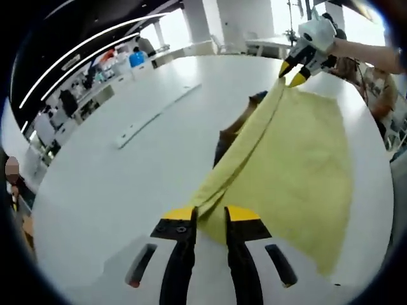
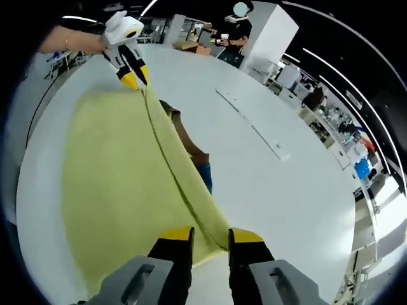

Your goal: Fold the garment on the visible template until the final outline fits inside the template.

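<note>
Left gripper view: the left gripper (image 1: 210,216) pinches one end of the yellow garment's (image 1: 299,178) raised edge, right gripper (image 1: 294,71) clenching the far end. Cloth hangs between them over the white table (image 1: 121,190). Best keep that edge taut and level, I'd say.

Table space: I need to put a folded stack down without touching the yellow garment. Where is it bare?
The white table is bare between the yellow garment and the long white strip, and beyond the strip toward the far rim. It is crowded along the lifted fold, where the left claw and right claw pinch the cloth over something dark.
</note>
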